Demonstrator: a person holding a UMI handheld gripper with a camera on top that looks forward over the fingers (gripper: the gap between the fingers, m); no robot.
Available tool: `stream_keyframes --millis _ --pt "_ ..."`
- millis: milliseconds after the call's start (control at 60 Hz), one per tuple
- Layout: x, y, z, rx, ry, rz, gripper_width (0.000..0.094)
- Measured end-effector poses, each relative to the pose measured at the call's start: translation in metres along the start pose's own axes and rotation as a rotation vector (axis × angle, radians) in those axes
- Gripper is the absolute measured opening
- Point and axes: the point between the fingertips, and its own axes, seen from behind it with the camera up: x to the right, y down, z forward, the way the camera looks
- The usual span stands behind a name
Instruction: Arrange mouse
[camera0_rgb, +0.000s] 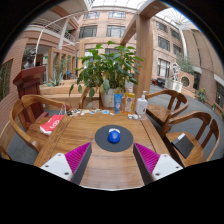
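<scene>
A blue mouse (113, 135) sits on a round dark mouse mat (113, 139) on a wooden table (110, 165). My gripper (112, 160) hovers above the table's near part. Its two fingers with pink pads (77, 156) stand wide apart, with nothing between them. The mouse and mat lie just ahead of the fingertips, centred between them.
Beyond the mat stand a yellow bottle (129, 102), a white bottle (141, 105) and a blue cup (118, 101), with a potted plant (105, 70) behind. Wooden chairs flank the table on the left (25, 120) and right (190, 125). A red item (50, 124) lies on the left chair.
</scene>
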Motion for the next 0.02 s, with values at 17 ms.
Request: stream_keyframes --millis 17 --pt "-0.0008 0.0004 -0.0007 0.000 0.007 -0.007 0.0856"
